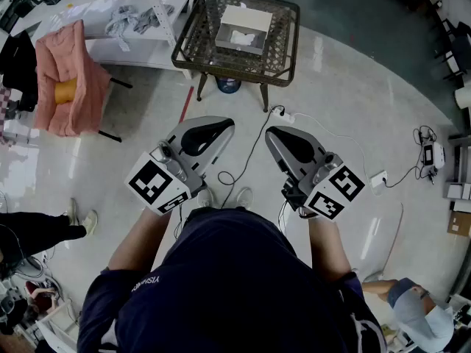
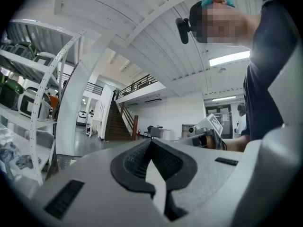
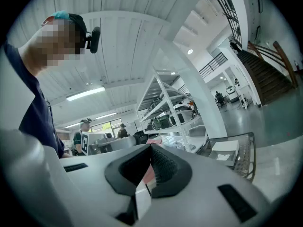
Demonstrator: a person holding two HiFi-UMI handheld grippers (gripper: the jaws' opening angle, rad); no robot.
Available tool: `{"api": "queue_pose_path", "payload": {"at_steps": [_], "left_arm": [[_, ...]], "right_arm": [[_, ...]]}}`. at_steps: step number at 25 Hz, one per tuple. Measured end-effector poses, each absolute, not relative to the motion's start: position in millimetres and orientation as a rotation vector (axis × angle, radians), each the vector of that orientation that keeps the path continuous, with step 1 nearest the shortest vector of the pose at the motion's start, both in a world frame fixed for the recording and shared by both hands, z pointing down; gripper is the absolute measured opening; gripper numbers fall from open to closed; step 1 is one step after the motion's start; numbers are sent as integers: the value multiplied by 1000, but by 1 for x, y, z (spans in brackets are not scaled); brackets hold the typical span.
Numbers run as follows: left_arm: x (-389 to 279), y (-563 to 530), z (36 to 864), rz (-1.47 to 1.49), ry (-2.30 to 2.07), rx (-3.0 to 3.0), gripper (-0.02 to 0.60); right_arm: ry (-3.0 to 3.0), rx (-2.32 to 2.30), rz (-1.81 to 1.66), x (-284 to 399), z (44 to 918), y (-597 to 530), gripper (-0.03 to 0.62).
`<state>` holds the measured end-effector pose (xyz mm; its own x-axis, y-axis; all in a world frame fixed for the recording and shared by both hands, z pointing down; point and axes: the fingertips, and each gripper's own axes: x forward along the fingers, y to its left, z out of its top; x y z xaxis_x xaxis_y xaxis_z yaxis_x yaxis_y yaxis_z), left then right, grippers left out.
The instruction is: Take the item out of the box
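Right claw [image 1: 274,133] well short of box [image 1: 246,18]

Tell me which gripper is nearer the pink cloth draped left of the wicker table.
Left. The left gripper sits right of the pink cloth in the head view; the right gripper is farther right, beyond the left one.

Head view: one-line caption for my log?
Standing short of the wicker table holding an open white box, left gripper and right gripper shut, both empty.

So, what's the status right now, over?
Left gripper and right gripper near the body, jaws shut, empty. Box open on wicker table ahead, white item inside. Cables on the floor between.
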<state>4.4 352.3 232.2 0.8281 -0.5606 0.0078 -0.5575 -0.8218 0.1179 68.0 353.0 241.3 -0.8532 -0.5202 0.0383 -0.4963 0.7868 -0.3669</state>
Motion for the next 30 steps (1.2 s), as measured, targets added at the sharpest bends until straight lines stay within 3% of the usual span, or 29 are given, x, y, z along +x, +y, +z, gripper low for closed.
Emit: {"api": "queue_pose_path", "payload": {"at_steps": [30], "left_arm": [[68,326,238,-19,-983,2889,8]], "right_arm": [[2889,-774,-630,150,257,326,25]]}}
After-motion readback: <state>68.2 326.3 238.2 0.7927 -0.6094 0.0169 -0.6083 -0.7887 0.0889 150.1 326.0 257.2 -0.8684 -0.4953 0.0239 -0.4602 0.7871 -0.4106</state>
